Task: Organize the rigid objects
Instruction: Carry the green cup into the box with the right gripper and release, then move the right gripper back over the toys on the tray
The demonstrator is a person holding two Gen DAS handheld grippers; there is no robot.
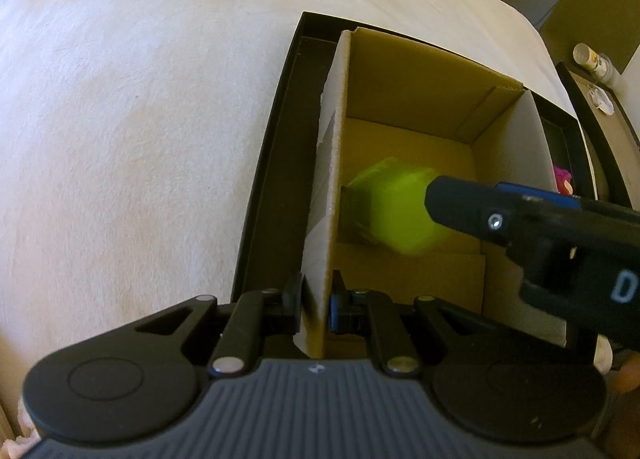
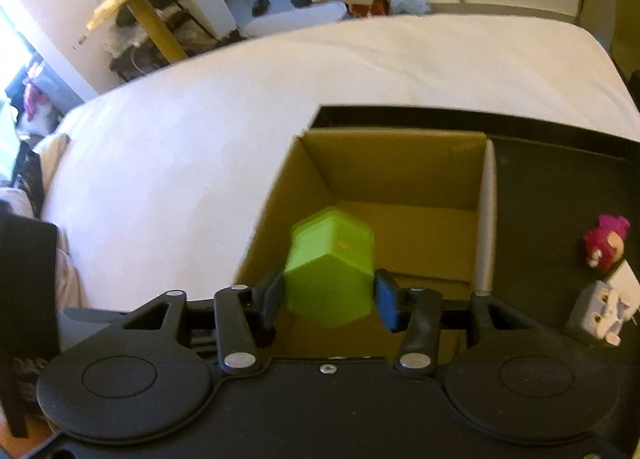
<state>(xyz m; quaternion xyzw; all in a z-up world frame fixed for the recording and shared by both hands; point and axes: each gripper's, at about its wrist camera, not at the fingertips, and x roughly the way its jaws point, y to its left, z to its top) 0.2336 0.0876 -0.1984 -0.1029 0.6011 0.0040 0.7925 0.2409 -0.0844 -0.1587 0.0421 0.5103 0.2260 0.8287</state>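
Cardboard box (image 2: 400, 187) w/ its wall is pinched in the closed left gripper (image 1: 316, 299). Green block (image 2: 330, 271) is seen directly between the part-open right gripper (image 2: 328, 299) fingers, inside box, long axis fwd; pad contact can't be told. Right is nearer.

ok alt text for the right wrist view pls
The right gripper holds a lime green hexagonal block between its jaws over an open cardboard box in a black tray on a white bed. A pink toy and a grey toy lie in the tray beside the box.
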